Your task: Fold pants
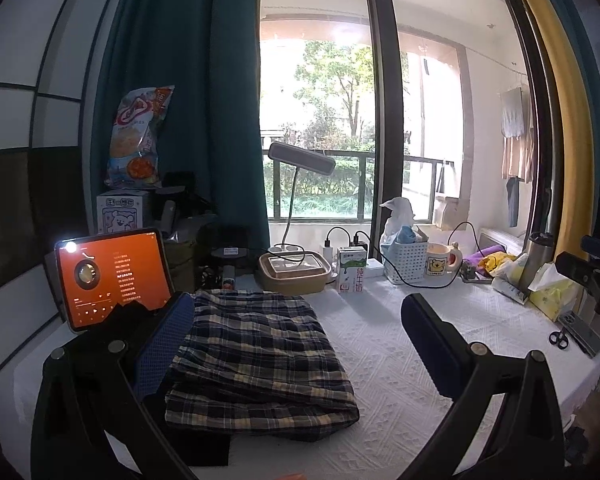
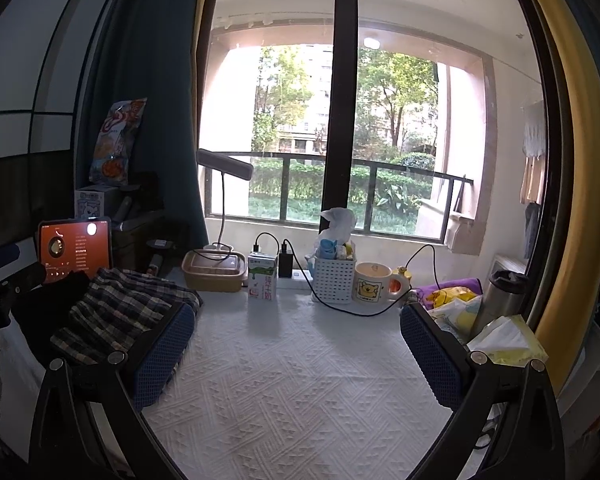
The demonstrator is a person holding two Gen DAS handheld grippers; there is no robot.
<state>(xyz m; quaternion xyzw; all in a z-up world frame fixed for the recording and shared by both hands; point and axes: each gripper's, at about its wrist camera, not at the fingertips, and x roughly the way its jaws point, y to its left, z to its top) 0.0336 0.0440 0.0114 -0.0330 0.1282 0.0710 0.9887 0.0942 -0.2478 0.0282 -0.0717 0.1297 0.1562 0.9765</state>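
On the white tablecloth [image 1: 380, 360] the plaid pants [image 1: 256, 356] lie folded into a neat stack, seemingly finished, with left gripper [image 1: 300, 344] and right gripper [image 2: 296, 356] both wide open, empty.

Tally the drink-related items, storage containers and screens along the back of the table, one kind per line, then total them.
Drink items: 3 — milk carton, mug, steel tumbler
Storage containers: 2 — lidded box, white basket
Screens: 1 — tablet
Total: 6
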